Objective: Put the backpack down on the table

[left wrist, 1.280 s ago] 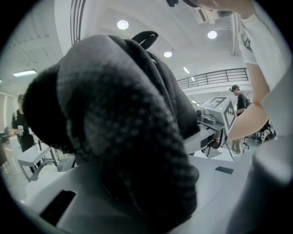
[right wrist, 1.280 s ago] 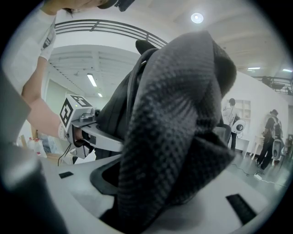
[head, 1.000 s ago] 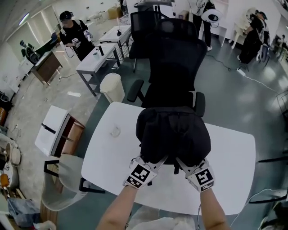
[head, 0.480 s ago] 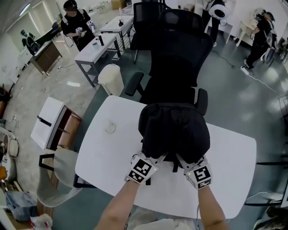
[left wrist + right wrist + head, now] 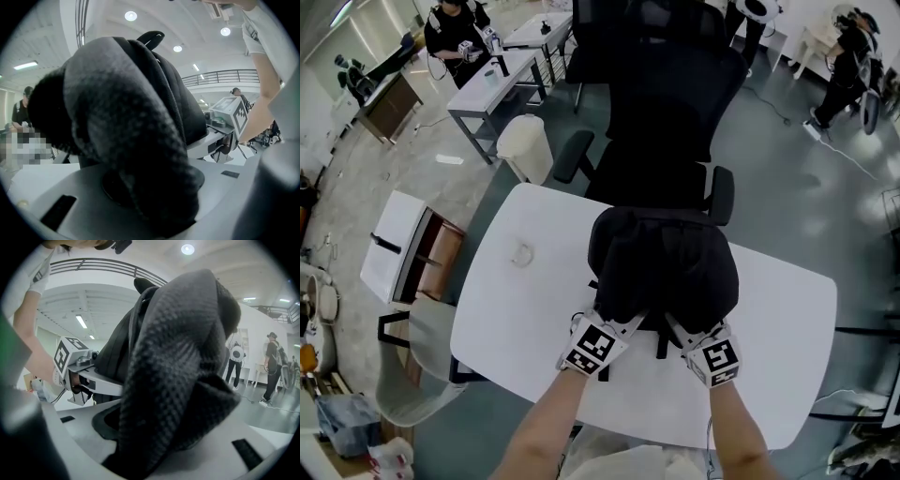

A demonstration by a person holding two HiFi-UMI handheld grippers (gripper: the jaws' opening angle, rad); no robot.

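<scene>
The big white table fills the bottom half of the head view. A black chair stands behind it, at the top middle. The black backpack is in the middle of the picture, over the far side of the table, just in front of the chair. I cannot tell if its bottom touches the table. The left gripper grasps the backpack by a thick soft part, though its jaws have just been opening a little. The right gripper, beside it, grasps the backpack the same way.
</scene>
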